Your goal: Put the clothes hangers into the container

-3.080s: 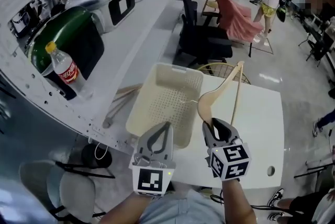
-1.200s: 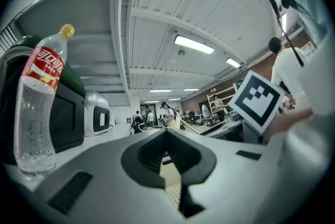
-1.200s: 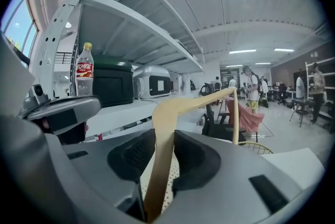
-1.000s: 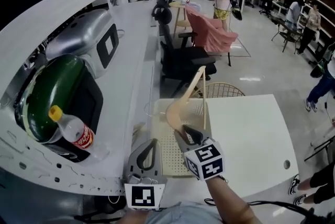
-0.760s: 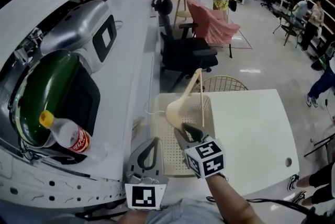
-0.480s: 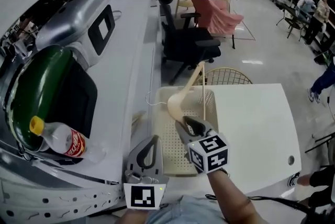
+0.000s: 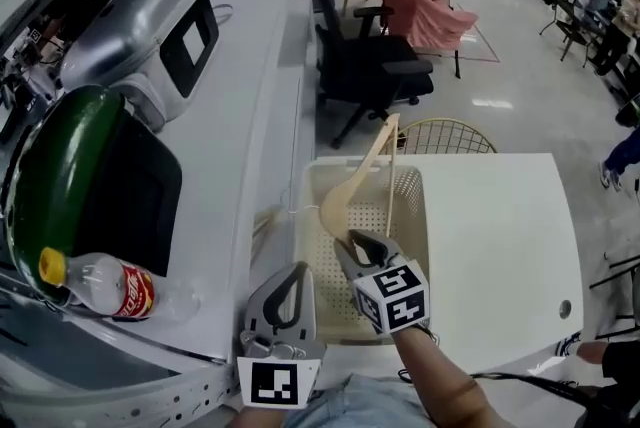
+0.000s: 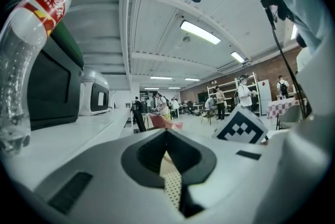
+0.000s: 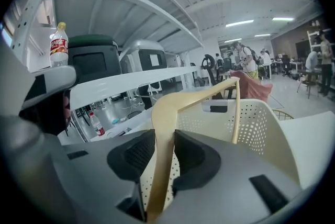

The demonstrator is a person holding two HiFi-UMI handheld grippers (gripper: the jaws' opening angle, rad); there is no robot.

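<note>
The wooden clothes hanger (image 7: 350,196) is in the air above the cream perforated basket (image 7: 425,216) and is not yet inside it. One end of it is low over the basket's middle. The other arm and the thin lower bar rise up and away, past the far rim.

The right gripper (image 7: 357,242) holds the hanger by that low end. In the right gripper view both pads press on the wood (image 9: 163,113), one from each side, so the jaws are closed on it. I think the grip is at the very end so that the long part can go down into the basket first and the jaws need not go deep between the walls. The tilt also seems to help, because the hanger is long compared with the basket's floor. On the part of the floor that shows I see no other hanger.

The left gripper (image 7: 296,274) is just outside the basket's near left corner. Its jaws are together with nothing between them. It seems to be only waiting, out of the way.

The basket stands on a white table (image 7: 500,246), at the table's left edge. Left of the basket runs a long white counter (image 7: 240,126), where a cola bottle (image 7: 95,281) stands well apart from it. Beyond the basket is a black office chair (image 7: 370,66).
</note>
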